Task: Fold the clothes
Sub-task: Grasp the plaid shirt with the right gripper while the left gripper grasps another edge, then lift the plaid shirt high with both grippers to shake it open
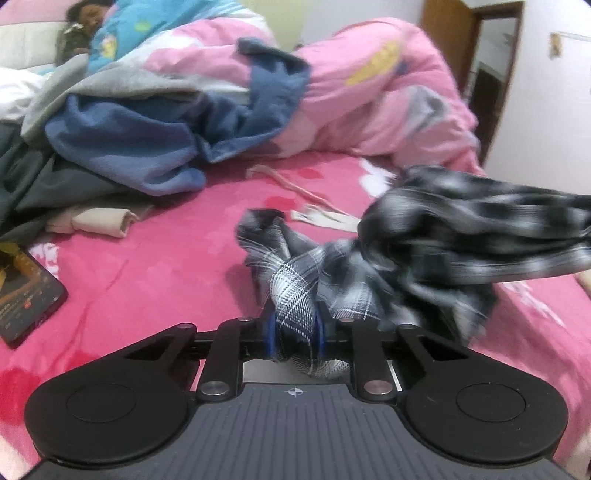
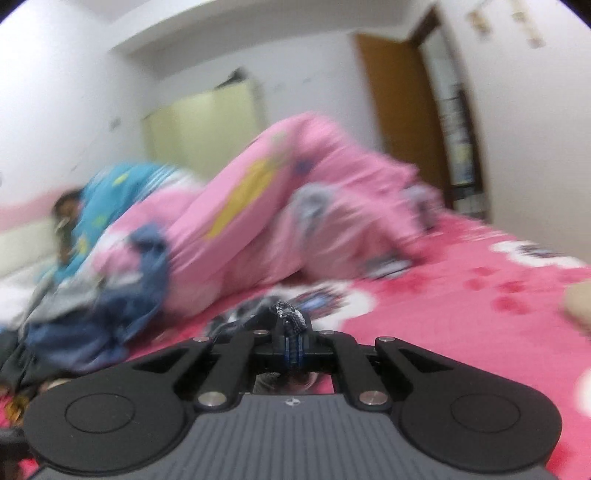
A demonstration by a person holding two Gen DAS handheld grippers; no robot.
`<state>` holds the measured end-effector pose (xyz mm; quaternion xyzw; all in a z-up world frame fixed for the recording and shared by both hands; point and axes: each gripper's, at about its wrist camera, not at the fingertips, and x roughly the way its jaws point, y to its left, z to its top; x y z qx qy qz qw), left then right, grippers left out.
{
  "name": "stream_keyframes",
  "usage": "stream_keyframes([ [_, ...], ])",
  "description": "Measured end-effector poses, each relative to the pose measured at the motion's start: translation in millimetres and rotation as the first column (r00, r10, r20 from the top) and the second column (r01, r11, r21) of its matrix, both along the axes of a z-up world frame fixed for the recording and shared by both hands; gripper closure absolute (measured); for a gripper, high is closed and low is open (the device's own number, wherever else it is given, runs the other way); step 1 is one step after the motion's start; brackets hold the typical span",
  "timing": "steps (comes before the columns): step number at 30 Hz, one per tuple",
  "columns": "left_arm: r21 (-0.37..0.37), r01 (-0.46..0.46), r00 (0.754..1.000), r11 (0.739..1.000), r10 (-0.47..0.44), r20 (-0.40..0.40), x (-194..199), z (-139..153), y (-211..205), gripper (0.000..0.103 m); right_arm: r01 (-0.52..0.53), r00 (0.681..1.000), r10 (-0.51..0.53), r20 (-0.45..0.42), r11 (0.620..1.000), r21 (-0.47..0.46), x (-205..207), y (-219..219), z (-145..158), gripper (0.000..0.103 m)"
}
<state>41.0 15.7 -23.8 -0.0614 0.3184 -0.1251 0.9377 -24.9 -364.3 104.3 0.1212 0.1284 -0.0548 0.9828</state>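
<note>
L gripper is clamped on a bunched fold of the plaid shirt: jaws nearly together, w/ the cloth squeezed between the blue-edged pads and a bit of it poking out behind them toward the camera. From the grip the shirt runs up and to the right, twisted near the jaws, then spreads into a wide blurred mass off the bed at right. A dark corner of it sticks up just left of the twist.

R gripper has jaws pressed almost fully together on a thin edge of the same plaid cloth; a small nub of it pokes up past the tips. More of the shirt shows below through the gap in the gripper body, too blurred to read. R view is heavily smeared overall.

Bed has a hot-pink sheet w/ white and red print. At the back lies a heaped pink quilt, w/ a blue blanket piled at its left and a grey one over that. A person lies at the far left corner under a turquoise cover. Near left edge: a phone w/ lit screen, flat on the sheet, and a beige rolled cloth just beyond it. A pale strap lies mid-bed, between quilt and shirt. Wooden door at far right.
</note>
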Motion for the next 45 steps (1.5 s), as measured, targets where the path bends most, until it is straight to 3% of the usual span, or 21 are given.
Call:
stream_keyframes([
  [4,-0.007,0.067,0.997,0.998,-0.067,-0.036,-18,-2,-4,0.085,0.202,0.978,-0.202,-0.049,0.979,-0.002,-36,-60,-14,0.099],
  [8,0.02,0.108,0.993,0.994,-0.107,-0.046,-27,-1,-7,0.084,0.352,0.899,-0.339,-0.279,0.936,-0.004,-42,-111,-65,0.098],
  [9,0.02,0.11,0.993,0.994,-0.109,-0.046,-27,1,-6,0.083,0.371,0.889,-0.349,-0.298,0.928,0.021,-45,-117,-72,0.098],
  [12,0.01,0.105,0.994,0.994,-0.105,-0.032,-29,12,0,0.072,0.423,0.872,-0.369,-0.323,0.899,0.113,-58,-132,-85,0.087],
  [15,0.007,0.1,0.995,0.995,-0.1,0.025,-27,25,4,0.061,0.469,0.869,-0.438,-0.231,0.878,0.098,-67,-130,-71,0.073],
  [17,0.015,0.105,0.992,0.994,-0.106,0.063,-26,32,3,0.054,0.483,0.87,-0.466,-0.16,0.871,0.09,-70,-129,-58,0.07],
  [19,0.036,0.127,0.988,0.991,-0.13,0.085,-18,35,-6,0.042,0.426,0.903,-0.415,-0.112,0.898,0.109,-63,-126,-46,0.07],
  [21,0.049,0.161,0.982,0.986,-0.165,0.087,-4,35,-20,0.038,0.313,0.948,-0.304,-0.096,0.943,0.113,-44,-114,-37,0.06],
  [23,0.055,0.176,0.981,0.983,-0.179,0.072,13,32,-33,0.038,0.16,0.984,-0.151,-0.099,0.983,0.086,-12,-92,-31,0.059],
  [25,0.047,0.183,0.982,0.982,-0.185,0.048,30,30,-44,0.038,0.002,0.994,0.002,-0.113,0.999,0.041,26,-69,-25,0.046],
  [27,0.049,0.185,0.982,0.981,-0.187,0.027,45,24,-51,0.038,-0.126,0.984,0.121,-0.133,0.992,-0.03,64,-43,-20,0.041],
  [30,0.084,0.165,0.986,0.983,-0.165,-0.005,58,11,-58,0.038,-0.212,0.967,0.19,-0.168,0.969,-0.125,133,-27,-21,0.035],
  [32,0.084,0.152,0.988,0.985,-0.149,-0.041,64,3,-57,0.038,-0.257,0.951,0.228,-0.211,0.959,-0.121,174,-27,-25,0.034],
  [33,0.076,0.15,0.988,0.986,-0.146,-0.055,65,0,-56,0.038,-0.294,0.935,0.259,-0.241,0.948,-0.121,191,-26,-28,0.028],
  [36,0.069,0.144,0.987,0.987,-0.138,-0.078,67,-8,-54,0.038,-0.376,0.885,0.32,-0.337,0.92,-0.112,233,-22,-40,0.028],
  [37,0.072,0.143,0.988,0.987,-0.137,-0.077,67,-9,-53,0.038,-0.386,0.869,0.328,-0.37,0.918,-0.092,245,-22,-47,0.029],
  [38,0.074,0.142,0.988,0.987,-0.137,-0.076,67,-10,-53,0.038,-0.393,0.851,0.335,-0.404,0.917,-0.067,257,-22,-54,0.037],
  [40,0.075,0.143,0.988,0.987,-0.138,-0.065,65,-8,-52,0.038,-0.409,0.822,0.378,-0.427,0.912,0.021,268,-28,-62,0.081],
  [42,0.076,0.141,0.989,0.987,-0.137,-0.048,64,-4,-48,0.038,-0.401,0.838,0.391,-0.381,0.914,0.055,258,-31,-57,0.085],
  [45,0.067,0.134,0.991,0.989,-0.134,-0.009,65,5,-42,0.038,-0.452,0.861,0.446,-0.245,0.891,0.036,211,-28,-31,0.086],
])
